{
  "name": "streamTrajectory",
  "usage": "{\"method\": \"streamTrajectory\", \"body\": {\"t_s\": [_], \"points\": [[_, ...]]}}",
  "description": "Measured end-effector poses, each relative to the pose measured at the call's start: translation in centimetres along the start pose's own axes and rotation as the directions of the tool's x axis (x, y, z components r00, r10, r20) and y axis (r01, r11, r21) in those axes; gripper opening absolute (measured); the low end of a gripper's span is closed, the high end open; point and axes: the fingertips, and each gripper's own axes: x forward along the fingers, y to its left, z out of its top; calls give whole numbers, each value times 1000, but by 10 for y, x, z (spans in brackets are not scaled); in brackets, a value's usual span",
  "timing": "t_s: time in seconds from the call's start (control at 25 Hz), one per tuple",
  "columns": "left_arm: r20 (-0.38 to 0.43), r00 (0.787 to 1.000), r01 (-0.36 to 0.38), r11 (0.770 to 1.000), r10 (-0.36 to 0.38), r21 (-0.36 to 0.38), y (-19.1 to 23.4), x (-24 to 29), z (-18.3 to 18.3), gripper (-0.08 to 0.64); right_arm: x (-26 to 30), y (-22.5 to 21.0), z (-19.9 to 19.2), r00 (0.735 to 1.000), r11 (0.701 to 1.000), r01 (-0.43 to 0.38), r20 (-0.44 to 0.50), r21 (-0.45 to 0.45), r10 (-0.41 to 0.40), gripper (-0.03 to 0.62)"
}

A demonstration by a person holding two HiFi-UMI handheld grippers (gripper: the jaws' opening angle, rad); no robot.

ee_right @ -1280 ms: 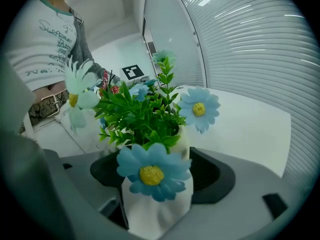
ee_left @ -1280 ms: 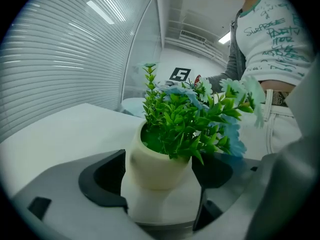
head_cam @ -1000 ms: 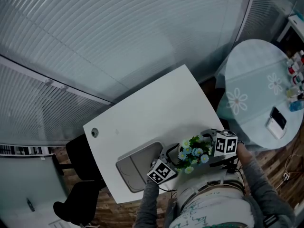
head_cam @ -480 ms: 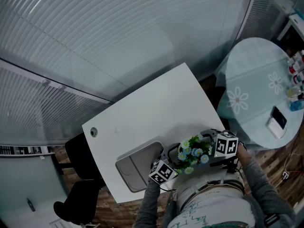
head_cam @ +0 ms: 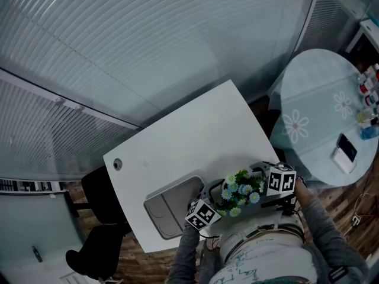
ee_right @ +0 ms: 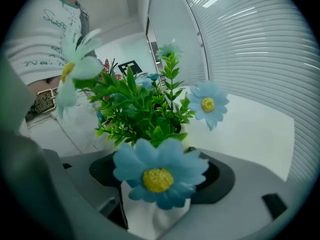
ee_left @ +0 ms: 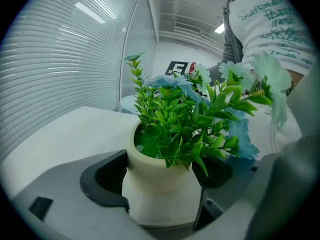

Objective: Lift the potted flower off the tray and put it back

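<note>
Head view: potted flower (head_cam: 240, 191) at lower centre of frame, right of grey tray (head_cam: 169, 213), off tray, over near edge of white surface (head_cam: 183, 141). Contact with surface: cannot tell.

Left gripper (ee_left: 162, 186): jaws clamped on cream pot (ee_left: 155, 171), dark pads (ee_left: 102, 181) against both sides below rim.

Right gripper (ee_right: 160, 204): jaws closed on same pot from opposite side; blue daisy (ee_right: 159, 176) covers most of pot wall.
</note>
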Motion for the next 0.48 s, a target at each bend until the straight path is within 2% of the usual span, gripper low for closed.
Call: {"method": "streamTrajectory", "body": {"t_s": [0.48], "points": [[11,1000,-11,1000,12,-17,-6,-8,15,410,-14,6,10,1000,1000,-17,-24,-7,17,351]]}}
